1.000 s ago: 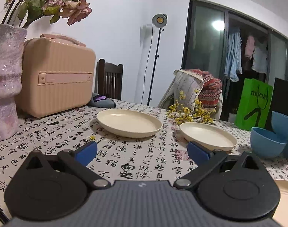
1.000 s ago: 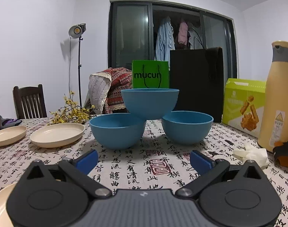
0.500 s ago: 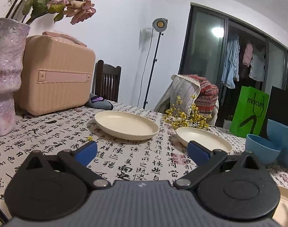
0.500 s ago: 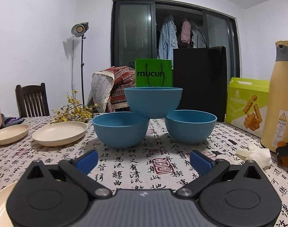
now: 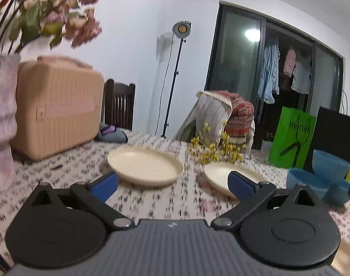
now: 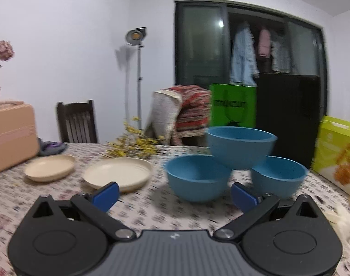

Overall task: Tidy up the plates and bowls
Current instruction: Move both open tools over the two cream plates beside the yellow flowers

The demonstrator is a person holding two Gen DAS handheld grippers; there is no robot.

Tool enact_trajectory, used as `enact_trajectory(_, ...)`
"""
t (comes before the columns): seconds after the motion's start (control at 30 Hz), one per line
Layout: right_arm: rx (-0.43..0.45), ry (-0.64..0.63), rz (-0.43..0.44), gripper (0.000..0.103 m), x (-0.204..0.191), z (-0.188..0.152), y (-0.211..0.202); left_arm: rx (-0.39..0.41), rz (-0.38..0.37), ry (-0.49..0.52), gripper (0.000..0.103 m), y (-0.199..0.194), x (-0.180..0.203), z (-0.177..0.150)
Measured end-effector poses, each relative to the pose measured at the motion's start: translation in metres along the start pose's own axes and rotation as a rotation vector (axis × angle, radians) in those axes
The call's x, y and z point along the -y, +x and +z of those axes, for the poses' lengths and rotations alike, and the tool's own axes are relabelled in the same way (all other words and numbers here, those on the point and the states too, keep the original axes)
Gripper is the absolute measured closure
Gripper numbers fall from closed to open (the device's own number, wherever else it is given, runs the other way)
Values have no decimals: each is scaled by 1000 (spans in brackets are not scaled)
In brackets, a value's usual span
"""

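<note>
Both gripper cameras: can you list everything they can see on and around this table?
Plates: two fully seen, cream, side by side on the table's left part; a third edge shows at the left view's lower right corner.
Bowls: three, blue, one resting on the rims of the other two.
Tablecloth: one, white with black characters.
Case: one, peach, far left.
Vase: one, pale pink, holding faded flowers.
Yellow sprigs: one bunch, behind the plates.
Green bag: one, behind the bowls.
Yellow-green box: one, right.
Chair: one, dark wood.
Lamp stand: one, by the wall.
Left gripper: black with blue pads, jaws open.
Right gripper: same, jaws open.
</note>
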State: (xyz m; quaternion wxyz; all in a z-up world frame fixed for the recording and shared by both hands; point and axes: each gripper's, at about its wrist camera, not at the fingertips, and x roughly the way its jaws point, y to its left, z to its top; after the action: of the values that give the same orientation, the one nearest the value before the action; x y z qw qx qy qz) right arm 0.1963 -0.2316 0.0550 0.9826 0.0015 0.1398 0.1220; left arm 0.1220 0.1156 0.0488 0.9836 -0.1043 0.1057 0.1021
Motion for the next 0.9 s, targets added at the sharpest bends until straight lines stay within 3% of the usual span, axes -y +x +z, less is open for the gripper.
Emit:
enact_trajectory(0.43,-105,85,165,0,-59,56,49,-26,-16,11,0,25,14,67)
enact_trajectory(0.57,-107,69,183,0,-80,70,62,-83,-15,19,0,46,15,78)
enact_trajectory(0.9,-156,99,182,0,-108,84,101,-130,43,-28,0,82,0,90)
